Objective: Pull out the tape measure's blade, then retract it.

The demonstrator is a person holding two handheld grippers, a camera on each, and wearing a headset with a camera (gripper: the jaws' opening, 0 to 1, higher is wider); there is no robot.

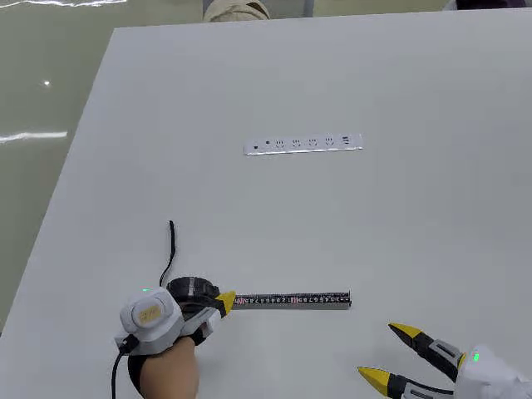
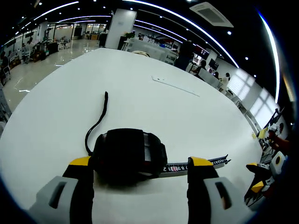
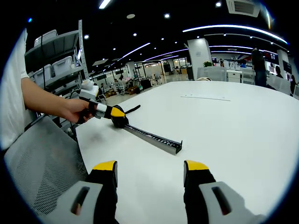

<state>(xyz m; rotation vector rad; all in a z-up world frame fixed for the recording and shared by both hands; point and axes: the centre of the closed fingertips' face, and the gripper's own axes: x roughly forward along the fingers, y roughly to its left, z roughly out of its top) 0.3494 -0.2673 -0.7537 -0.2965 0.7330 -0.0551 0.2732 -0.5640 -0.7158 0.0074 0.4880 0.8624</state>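
The black tape measure case [image 1: 191,291] lies on the white table [image 1: 332,224] near its front left. Its blade [image 1: 291,300] is drawn out to the right and lies flat, ending in a hook [image 1: 348,300]. My left gripper [image 1: 218,306] is open, with its jaws either side of the case [image 2: 128,154]; the left jaw is against the case and the blade [image 2: 196,164] runs past the right jaw. My right gripper [image 1: 388,353] is open and holds nothing, a short way below and right of the blade's end [image 3: 176,147].
A white power strip [image 1: 303,144] lies mid-table, beyond the tape. The case's black wrist strap [image 1: 170,249] trails away from me. The table's left edge [image 1: 58,199] is close to the case. A mesh chair [image 3: 42,158] stands by the table.
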